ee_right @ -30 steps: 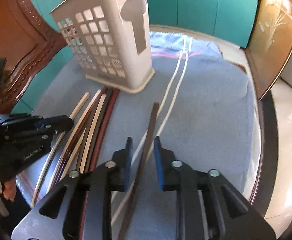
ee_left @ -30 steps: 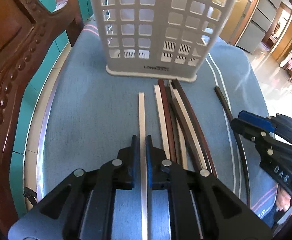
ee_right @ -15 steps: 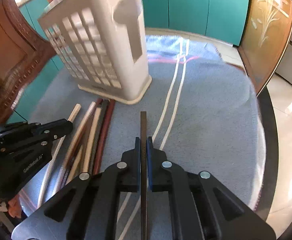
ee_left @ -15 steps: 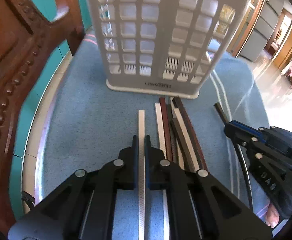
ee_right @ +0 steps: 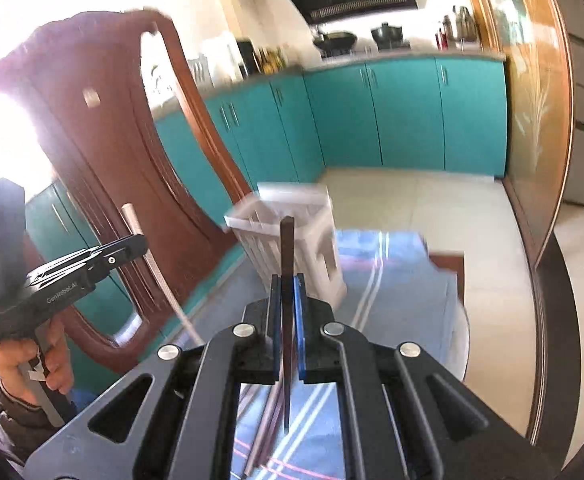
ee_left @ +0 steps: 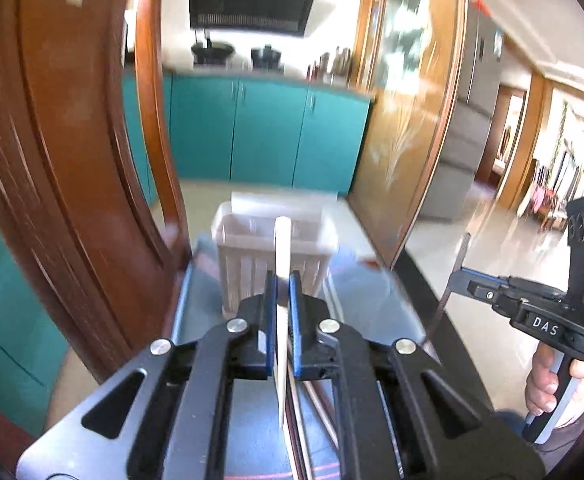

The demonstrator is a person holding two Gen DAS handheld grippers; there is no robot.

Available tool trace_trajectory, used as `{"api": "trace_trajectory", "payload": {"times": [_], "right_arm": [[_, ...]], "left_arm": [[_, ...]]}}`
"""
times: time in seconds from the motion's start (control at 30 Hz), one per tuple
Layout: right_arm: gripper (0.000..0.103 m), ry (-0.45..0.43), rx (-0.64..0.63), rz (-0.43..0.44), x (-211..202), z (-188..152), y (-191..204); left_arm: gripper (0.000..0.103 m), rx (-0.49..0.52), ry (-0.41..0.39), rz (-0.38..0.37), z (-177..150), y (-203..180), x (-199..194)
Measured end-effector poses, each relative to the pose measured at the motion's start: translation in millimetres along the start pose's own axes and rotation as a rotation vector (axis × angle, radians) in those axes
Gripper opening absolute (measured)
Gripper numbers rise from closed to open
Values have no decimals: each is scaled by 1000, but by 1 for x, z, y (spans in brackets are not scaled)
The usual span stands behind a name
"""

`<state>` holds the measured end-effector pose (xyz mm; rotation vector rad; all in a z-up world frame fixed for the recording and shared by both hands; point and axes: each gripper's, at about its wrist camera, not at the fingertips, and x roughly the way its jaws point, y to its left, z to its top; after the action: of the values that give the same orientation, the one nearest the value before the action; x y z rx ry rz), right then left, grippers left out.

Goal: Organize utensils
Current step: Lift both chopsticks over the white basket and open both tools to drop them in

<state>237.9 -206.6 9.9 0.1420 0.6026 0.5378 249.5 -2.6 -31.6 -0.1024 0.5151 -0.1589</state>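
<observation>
A: Left wrist view first: how is the left gripper [ee_left: 283,296] posed?
B: Raised above the counter [ee_left: 372,300] and aimed level at the white basket [ee_left: 252,256], with its jaws clamped on a white chopstick [ee_left: 282,248] whose tip points up in front of the basket. The other chopsticks [ee_left: 304,400] lie on the blue cloth beneath it.
A: Is the other one in view?
B: Yes, at the right edge: the right gripper [ee_left: 462,280], lifted, pinching a dark chopstick [ee_left: 454,276] that stands nearly upright, a hand [ee_left: 548,384] around its handle.
A: Right wrist view?
B: Right gripper [ee_right: 287,300] closed tight on the dark chopstick [ee_right: 286,248], basket [ee_right: 292,236] just behind. Left gripper [ee_right: 142,244] at the left, holding the white chopstick [ee_right: 152,264] steeply tilted, beside the wooden chair back [ee_right: 104,152]
</observation>
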Motion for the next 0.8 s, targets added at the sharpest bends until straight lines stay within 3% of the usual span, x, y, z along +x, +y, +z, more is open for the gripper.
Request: {"api": "trace_trajectory", "payload": {"times": [0.2, 0.3, 0.4, 0.5, 0.8], "right_arm": [[7, -201, 26, -30, -13, 67, 13], [7, -362, 85, -36, -21, 85, 8], [7, -505, 99, -129, -12, 87, 7], [7, -468, 72, -164, 17, 78, 7], [7, -281, -20, -193, 81, 49, 12]], "left_arm": [[7, -64, -235, 19, 69, 9, -19], [7, -136, -349, 39, 83, 18, -26], [7, -180, -463, 110, 86, 25, -14], [7, -184, -456, 168, 80, 27, 18], [7, -157, -254, 196, 65, 36, 97]]}}
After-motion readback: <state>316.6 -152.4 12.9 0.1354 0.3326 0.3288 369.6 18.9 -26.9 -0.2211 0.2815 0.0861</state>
